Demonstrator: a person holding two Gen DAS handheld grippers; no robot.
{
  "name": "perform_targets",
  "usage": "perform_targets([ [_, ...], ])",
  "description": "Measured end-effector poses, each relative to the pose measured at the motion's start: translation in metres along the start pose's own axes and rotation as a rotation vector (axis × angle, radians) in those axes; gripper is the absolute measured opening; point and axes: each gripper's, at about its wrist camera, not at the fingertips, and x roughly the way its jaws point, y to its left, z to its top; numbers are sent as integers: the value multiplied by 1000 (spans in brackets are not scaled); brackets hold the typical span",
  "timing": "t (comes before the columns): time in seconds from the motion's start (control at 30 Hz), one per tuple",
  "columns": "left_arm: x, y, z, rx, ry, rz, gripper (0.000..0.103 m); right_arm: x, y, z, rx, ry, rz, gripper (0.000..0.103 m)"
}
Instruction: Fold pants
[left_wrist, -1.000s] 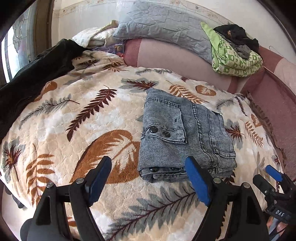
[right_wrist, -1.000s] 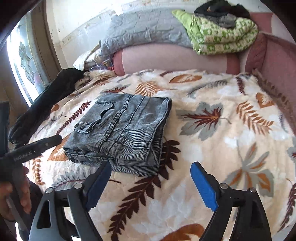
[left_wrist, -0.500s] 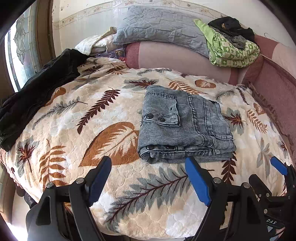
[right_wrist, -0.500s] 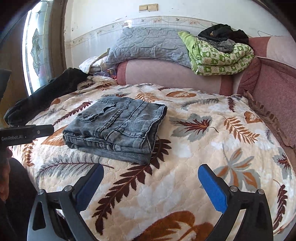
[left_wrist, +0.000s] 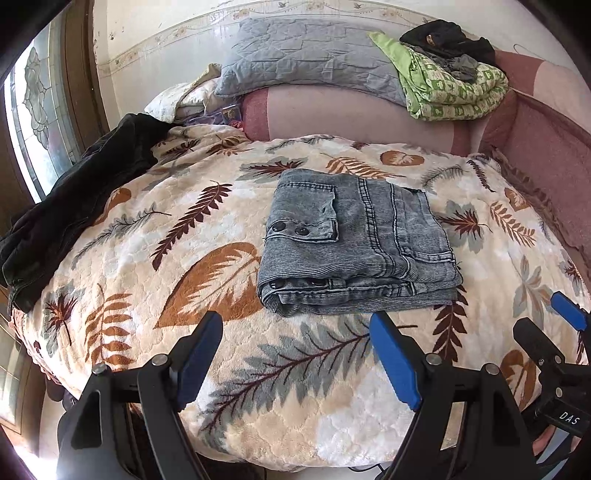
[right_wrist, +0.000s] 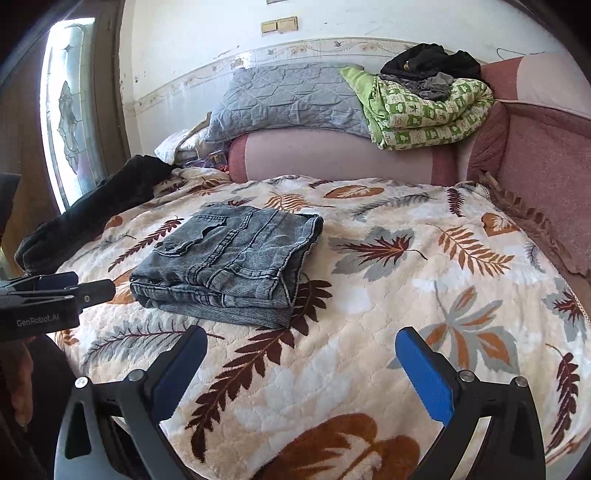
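The grey denim pants (left_wrist: 354, 240) lie folded into a compact stack on the leaf-patterned blanket (left_wrist: 184, 258), pocket flap with two snaps facing up. The same stack (right_wrist: 229, 266) sits left of centre in the right wrist view. My left gripper (left_wrist: 295, 332) hangs open just short of the stack's near edge, with only blanket between its blue pads. My right gripper (right_wrist: 295, 347) is open wide to the right of the pants, apart from them, nothing between its fingers. The right gripper's tips (left_wrist: 546, 325) show at the left wrist view's right edge.
A black garment (left_wrist: 74, 199) lies along the bed's left edge by the window. A grey pillow (left_wrist: 314, 62) and a green quilt (left_wrist: 454, 92) with dark clothes sit on the pink headrest behind. A pink cushion (right_wrist: 546, 173) borders the right side.
Both grippers have drawn back from the folded pants toward the bed's near edge. The right gripper's jaws have spread a little wider. The pants have stayed where they lay.
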Motion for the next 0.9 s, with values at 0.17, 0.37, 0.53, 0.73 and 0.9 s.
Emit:
perform_targets([
  [0.17,4,-6,0,20,2,-6,82,1,-2,1,15,-1,14,103],
  [0.37,10,-4,-1,0,4,-16,82,2,0,2,10,-3,17,103],
  [0.53,18,-4,-3,-2,18,-28,82,2,0,3,10,-13,19,103],
  [0.73,27,-3,-4,-14,28,-39,82,4,2,3,4,-8,19,103],
  [0.9,33,-1,-4,-23,36,-46,82,9,4,4,-8,3,20,103],
])
